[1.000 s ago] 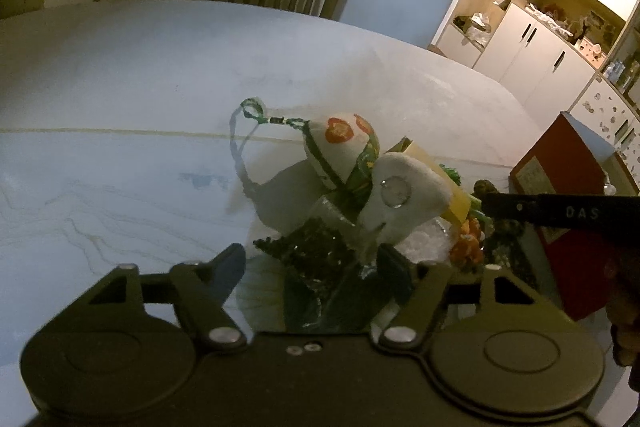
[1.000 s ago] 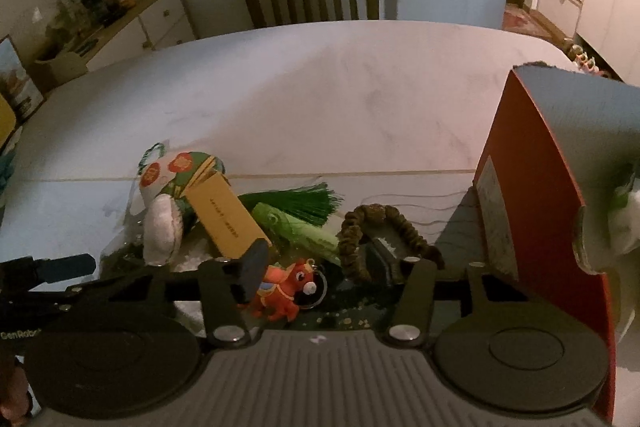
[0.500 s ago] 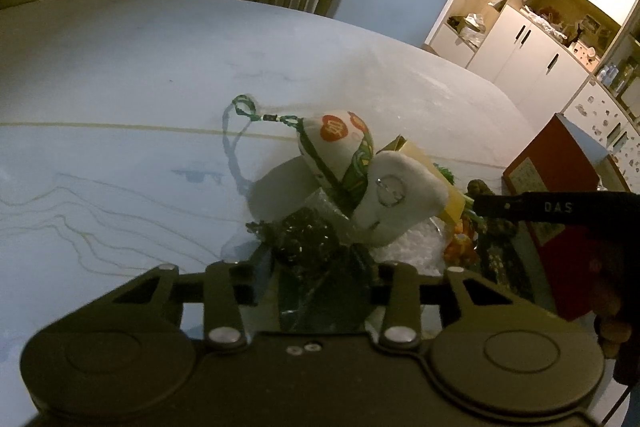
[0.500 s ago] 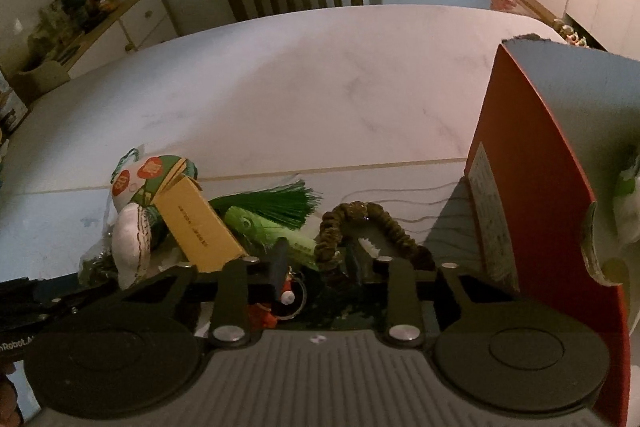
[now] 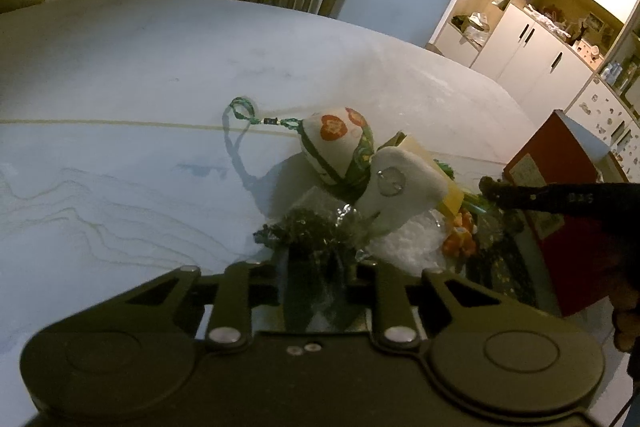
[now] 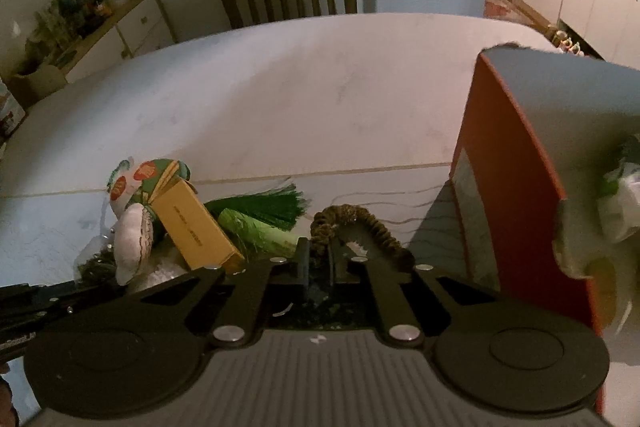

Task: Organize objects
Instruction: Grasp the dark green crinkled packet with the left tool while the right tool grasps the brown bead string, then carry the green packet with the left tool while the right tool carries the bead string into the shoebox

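Dim room, pale marbled bench (image 5: 120, 75) with a heap of small trinkets near its front edge.

Left wrist view: left gripper (image 5: 318, 269) angled down at the near-left end of the heap. Its fingers are closing, with a crinkled clear packet of dark green stuff (image 5: 316, 231) between them; the packet's lower part runs down between the two fingers, and they appear to pinch it. Just beyond the packet: a white plush piece with a metal ring (image 5: 396, 183), leaning on a round embroidered pouch with orange flowers (image 5: 336, 139). The pouch's green braided cord (image 5: 244, 111) loops out to the left across the bench. Farther right, a small orange figure (image 5: 460, 239), then the red box (image 5: 552, 195).

Right wrist view: yellow card box (image 6: 192, 227) tilted against the pouch; a green tassel (image 6: 264, 207) beside it; a brown bead bracelet (image 6: 360, 227) arcs just ahead of the right gripper (image 6: 318, 263). Its fingers are clenched together, their tips at the bracelet's near-left end; cannot tell whether anything is caught between them. The red box stands upright at far right, open-topped.
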